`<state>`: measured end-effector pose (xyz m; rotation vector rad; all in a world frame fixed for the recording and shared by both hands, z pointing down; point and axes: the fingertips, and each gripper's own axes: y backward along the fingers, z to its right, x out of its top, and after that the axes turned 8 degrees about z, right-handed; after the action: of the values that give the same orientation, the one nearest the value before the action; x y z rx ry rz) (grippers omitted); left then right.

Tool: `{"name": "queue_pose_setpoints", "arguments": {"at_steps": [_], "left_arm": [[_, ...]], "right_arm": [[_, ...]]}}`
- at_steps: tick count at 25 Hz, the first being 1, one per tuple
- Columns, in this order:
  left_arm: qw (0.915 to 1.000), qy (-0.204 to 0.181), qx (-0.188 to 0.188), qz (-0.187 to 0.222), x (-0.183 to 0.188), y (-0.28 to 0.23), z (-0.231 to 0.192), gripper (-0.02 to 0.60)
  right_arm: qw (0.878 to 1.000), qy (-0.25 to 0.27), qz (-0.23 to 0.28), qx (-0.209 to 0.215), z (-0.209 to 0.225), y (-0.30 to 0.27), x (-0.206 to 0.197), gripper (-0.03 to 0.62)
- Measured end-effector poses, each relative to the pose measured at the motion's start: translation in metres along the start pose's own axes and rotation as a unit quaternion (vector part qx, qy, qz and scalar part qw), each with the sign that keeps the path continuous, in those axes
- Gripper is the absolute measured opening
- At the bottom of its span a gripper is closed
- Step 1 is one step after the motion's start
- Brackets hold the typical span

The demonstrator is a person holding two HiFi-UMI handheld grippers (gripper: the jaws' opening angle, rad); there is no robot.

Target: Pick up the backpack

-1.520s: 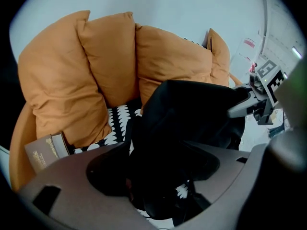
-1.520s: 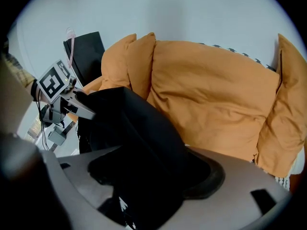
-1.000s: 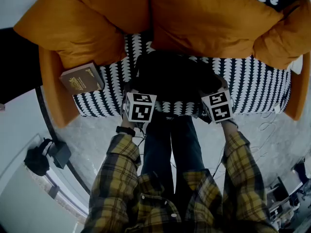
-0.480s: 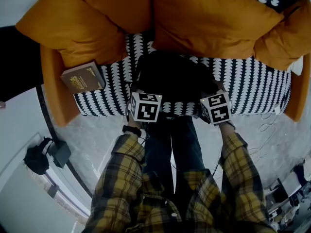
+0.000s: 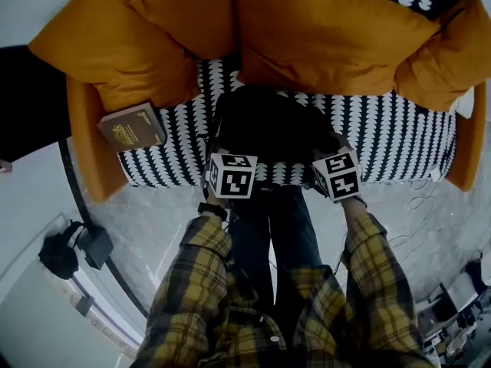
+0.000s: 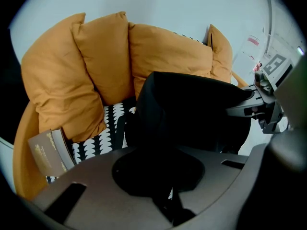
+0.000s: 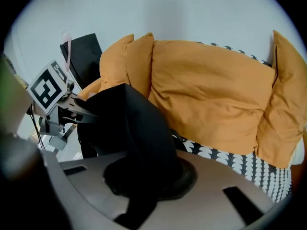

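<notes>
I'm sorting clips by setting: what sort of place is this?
Probably a living room or lounge corner. There is an orange sofa with big matching cushions and a black-and-white patterned seat cover. A book and a black backpack lie on the seat.

On the sofa seat (image 5: 399, 140), backpack (image 5: 272, 125) before cushions (image 5: 330, 37), book (image 5: 132, 127) left

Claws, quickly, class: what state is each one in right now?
Left claw: just closed, gripping the black backpack.
Right claw: just closed, gripping the same backpack.
</notes>
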<state>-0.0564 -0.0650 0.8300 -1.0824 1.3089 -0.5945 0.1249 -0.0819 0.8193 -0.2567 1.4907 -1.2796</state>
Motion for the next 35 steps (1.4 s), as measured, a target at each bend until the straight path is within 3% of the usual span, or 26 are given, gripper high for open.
{"name": "queue_pose_setpoints", "arguments": {"at_steps": [15,25,35], "left_arm": [[0.9994,0.022,0.018,0.018,0.021,0.027,0.002,0.048],[0.9983,0.038,0.016,0.04,0.045,0.083,0.02,0.048],[0.9913,0.075,0.012,0.107,0.109,0.143,0.022,0.049]], "right_arm": [[1.0,-0.002,0.008,-0.005,-0.002,0.027,0.02,0.044],[0.999,-0.023,0.02,-0.009,-0.007,0.078,0.037,0.044],[0.997,-0.023,0.07,-0.026,-0.001,0.132,0.099,0.044]]}}
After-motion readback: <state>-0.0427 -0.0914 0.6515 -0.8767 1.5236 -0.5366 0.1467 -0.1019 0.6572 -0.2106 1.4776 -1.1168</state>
